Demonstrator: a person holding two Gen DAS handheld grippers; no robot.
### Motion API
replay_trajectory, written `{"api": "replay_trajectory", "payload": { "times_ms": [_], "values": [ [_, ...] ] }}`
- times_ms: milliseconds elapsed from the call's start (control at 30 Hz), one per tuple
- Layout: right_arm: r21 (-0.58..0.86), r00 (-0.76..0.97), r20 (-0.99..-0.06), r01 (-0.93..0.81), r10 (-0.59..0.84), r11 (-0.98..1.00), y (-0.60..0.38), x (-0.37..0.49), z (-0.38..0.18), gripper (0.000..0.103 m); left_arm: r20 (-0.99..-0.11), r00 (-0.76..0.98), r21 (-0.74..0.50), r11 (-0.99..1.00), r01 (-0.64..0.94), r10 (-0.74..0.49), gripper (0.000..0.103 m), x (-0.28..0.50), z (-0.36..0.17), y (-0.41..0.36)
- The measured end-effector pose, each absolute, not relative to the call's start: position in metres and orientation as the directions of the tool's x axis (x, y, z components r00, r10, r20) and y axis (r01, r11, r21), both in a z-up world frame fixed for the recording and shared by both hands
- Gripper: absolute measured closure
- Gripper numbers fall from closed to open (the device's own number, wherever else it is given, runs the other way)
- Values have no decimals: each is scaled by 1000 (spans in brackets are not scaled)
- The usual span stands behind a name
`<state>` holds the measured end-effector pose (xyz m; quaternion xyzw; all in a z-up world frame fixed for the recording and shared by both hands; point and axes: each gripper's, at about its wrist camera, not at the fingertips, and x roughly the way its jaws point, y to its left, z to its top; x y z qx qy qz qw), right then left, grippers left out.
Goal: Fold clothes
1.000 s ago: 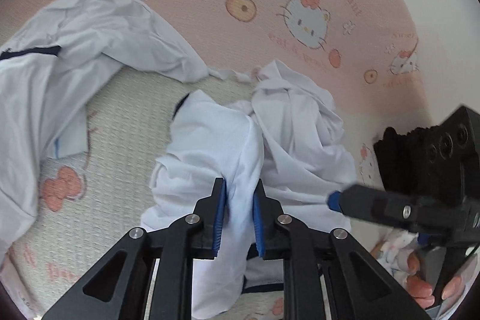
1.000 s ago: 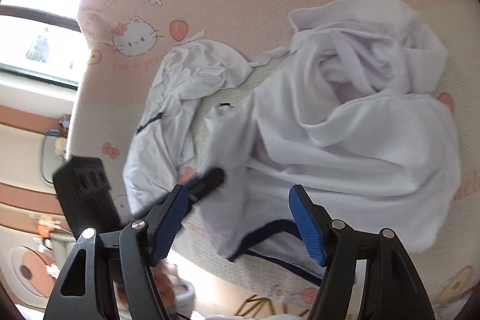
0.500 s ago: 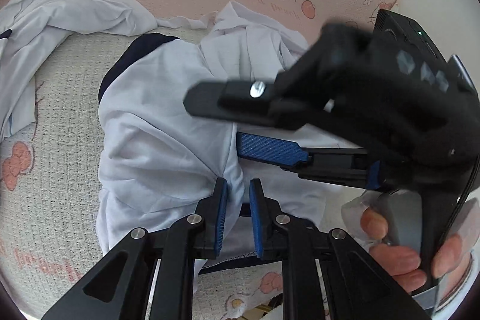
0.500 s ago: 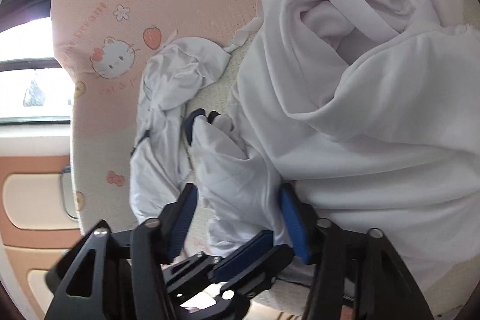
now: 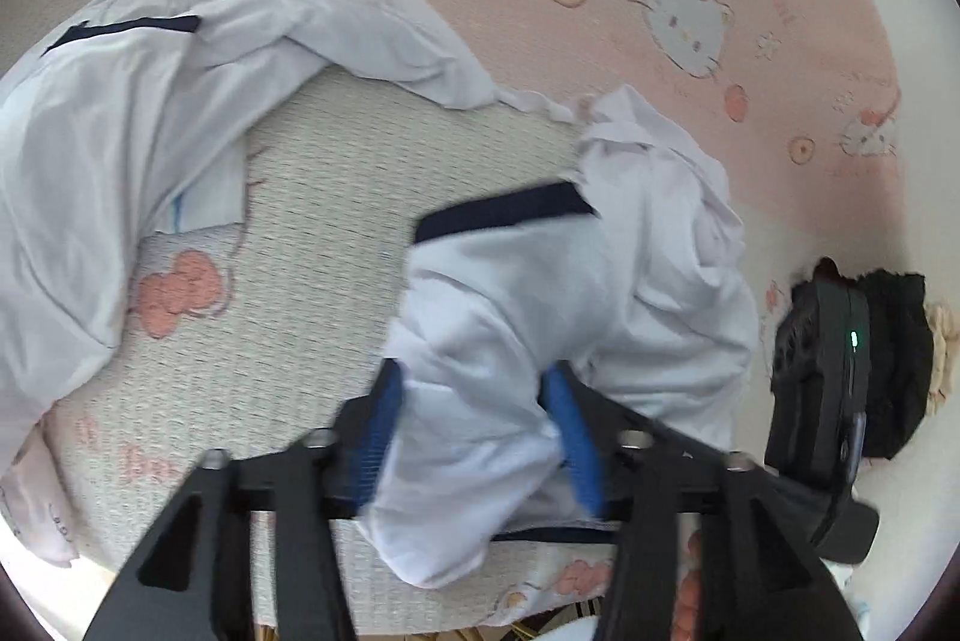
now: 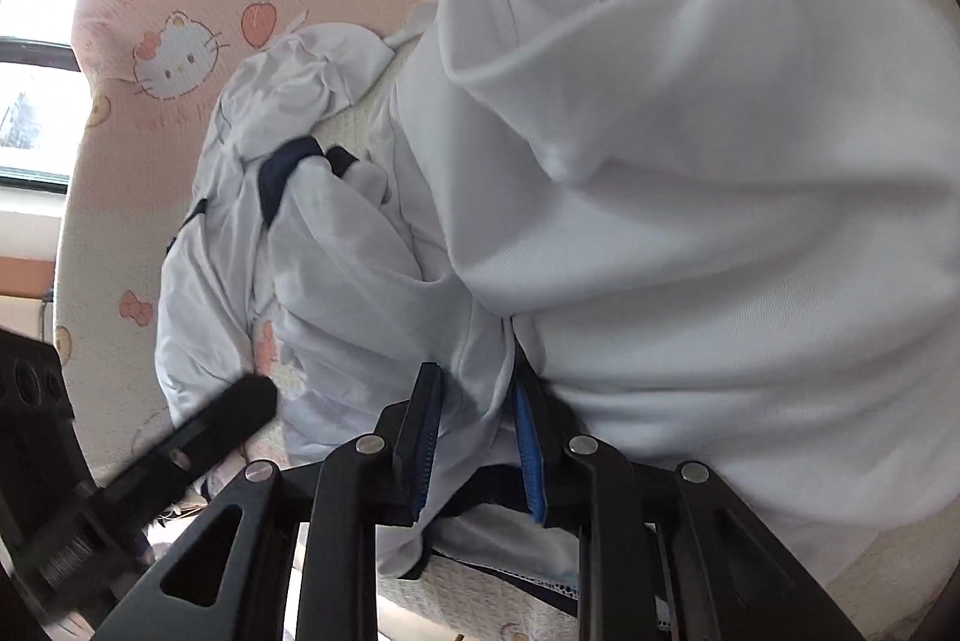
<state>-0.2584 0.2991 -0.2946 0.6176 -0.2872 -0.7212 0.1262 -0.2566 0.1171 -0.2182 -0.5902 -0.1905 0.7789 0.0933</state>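
between the closing right gripper point(image 6: 474, 437) lies white shirt point(image 6: 690, 221) fabric, pinched; left gripper point(image 5: 477, 437) spread.

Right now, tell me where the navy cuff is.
In the left wrist view the navy cuff lies mid-frame on the woven mat, at the far end of the white sleeve that runs back between the open left jaws.

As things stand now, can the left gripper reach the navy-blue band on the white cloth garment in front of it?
Probably yes: the left gripper is open around a white fold, and the navy band lies uncovered just beyond.
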Motion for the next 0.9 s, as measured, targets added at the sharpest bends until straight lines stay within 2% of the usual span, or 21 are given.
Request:
{"api": "replay_trajectory", "payload": {
  "times_ms": [100,167,400,467,500,533,633,667,733,800,867,900],
  "values": [
    [564,-219,-821,-169,-527,-808,303,-253,-297,85,-878,-276,-433,-895,109,391,43,-263,-225,106],
    [553,-230,-827,-166,-513,-817,306,-252,-299,94,-879,-261,-437,-893,111,398,43,-270,-231,103],
    [574,-247,-812,-178,-528,-799,319,-250,-305,95,-859,-241,-479,-875,72,451,44,-273,-243,115],
    [585,-249,-806,-188,-537,-789,322,-248,-306,96,-848,-271,-488,-871,60,456,52,-269,-240,120],
    [590,-250,-802,-194,-542,-783,324,-247,-306,96,-854,-286,-466,-883,49,435,67,-268,-236,124],
    [598,-252,-797,-201,-549,-776,326,-246,-307,97,-859,-300,-445,-895,37,415,74,-266,-232,127],
    [645,-265,-761,-218,-592,-732,334,-241,-311,96,-864,-307,-416,-909,-11,399,80,-263,-225,136],
    [677,-276,-735,-239,-619,-696,340,-238,-313,91,-863,-312,-411,-911,-24,397,81,-262,-222,138],
    [746,-309,-665,-315,-679,-587,357,-228,-319,89,-858,-321,-407,-912,-48,400,83,-260,-215,144],
    [784,-357,-614,-381,-704,-490,377,-215,-319,80,-855,-329,-400,-914,-71,400,84,-258,-209,152],
    [806,-382,-579,-403,-720,-434,393,-207,-313,57,-853,-329,-393,-914,-103,404,87,-257,-203,163],
    [814,-389,-565,-407,-728,-414,400,-206,-309,49,-852,-328,-390,-913,-120,407,87,-256,-201,168]
  ]
}}
